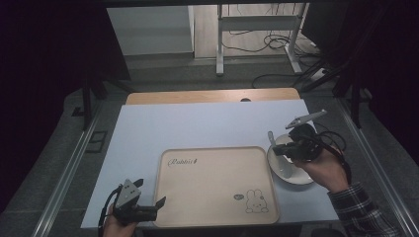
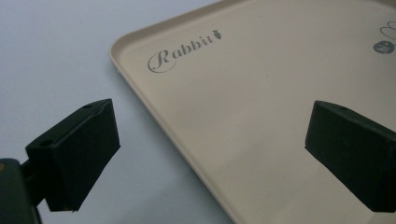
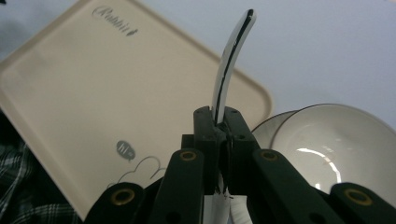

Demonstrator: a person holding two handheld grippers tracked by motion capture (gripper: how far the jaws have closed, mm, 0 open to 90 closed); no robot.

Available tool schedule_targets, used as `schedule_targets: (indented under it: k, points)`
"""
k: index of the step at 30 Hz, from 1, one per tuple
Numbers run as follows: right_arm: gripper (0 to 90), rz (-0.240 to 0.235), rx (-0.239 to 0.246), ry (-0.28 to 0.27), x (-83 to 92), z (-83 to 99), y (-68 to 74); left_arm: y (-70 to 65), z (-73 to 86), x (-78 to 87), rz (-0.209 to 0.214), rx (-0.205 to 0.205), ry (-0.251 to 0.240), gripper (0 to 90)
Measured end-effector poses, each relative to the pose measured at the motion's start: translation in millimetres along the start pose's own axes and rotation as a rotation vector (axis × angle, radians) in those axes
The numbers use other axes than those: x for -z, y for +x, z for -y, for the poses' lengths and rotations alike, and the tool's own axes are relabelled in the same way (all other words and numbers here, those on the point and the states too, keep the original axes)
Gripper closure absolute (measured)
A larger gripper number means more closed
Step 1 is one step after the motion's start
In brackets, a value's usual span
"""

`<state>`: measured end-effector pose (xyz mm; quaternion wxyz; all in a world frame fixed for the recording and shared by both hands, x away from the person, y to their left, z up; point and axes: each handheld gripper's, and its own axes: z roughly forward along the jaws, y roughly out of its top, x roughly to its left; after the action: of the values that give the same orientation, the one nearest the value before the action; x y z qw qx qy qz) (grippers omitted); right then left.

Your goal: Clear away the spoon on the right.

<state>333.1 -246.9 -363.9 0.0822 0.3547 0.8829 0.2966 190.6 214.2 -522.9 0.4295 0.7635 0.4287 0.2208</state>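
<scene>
1. Two grippers are at work. The right gripper (image 3: 223, 123) has its fingers (image 3: 208, 126) clamped tight on a spoon (image 3: 229, 60) handle, the handle sticking out past the tips; from above, the spoon (image 1: 275, 148) hangs over the bowl (image 1: 291, 174) at about 3 o'clock of the tray (image 1: 217, 217).
2. Left gripper (image 1: 148, 210) rests at the tray's 8 o'clock corner, fingers (image 2: 77, 154) wide apart with nothing between them; one sits over the counter (image 2: 51, 51), the other over the tray (image 2: 261, 107).
3. Judging by the layout, the step in hand is carrying the spoon off the bowl toward the tray. Keep the clamp firm: the handle is thin and glossy and could slip or swivel in the pads.
4. Lift the spoon's scoop end clear of the bowl's rim before travelling toward 9 o'clock, otherwise it may catch the rim and drag or tip the bowl, which seems to sit on a saucer.
5. Cross the raised tray rim with height to spare, then lower over bare tray, away from the rabbit drawing (image 1: 256, 201) at 5 o'clock if a central spot is wanted.
6. Lay the spoon down flat and only then part the fingers, so it does not drop and clatter.
7. Holding the left gripper where it is would keep the tray's near corner guarded against sliding.
</scene>
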Motion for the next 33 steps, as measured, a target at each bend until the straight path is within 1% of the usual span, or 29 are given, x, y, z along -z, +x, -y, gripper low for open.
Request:
schedule_targets:
  k: [7, 9, 17, 26, 33]
  points:
    - [86.8, -0.034, 0.03, 0.085, -14.0, 2.2, 16.3, -0.3, 0.0, 0.1, 0.0, -0.005, 0.0, 2.6]
    - [86.8, -0.043, 0.032, 0.105, -18.8, 3.1, 20.7, -0.2, 0.0, 0.2, 0.001, -0.004, 0.001, 2.6]
    - [86.8, -0.076, 0.055, 0.198, -44.9, 11.3, 35.4, -1.1, -0.1, 0.0, 0.0, -0.008, 0.001, 2.6]
    - [86.8, -0.091, 0.046, 0.281, -71.1, 18.6, 40.8, -0.7, -0.1, 0.2, 0.001, -0.007, 0.0, 2.6]
    - [86.7, -0.098, 0.036, 0.299, -86.3, 24.0, 42.8, -0.7, -0.1, 0.2, 0.001, -0.007, -0.001, 2.6]
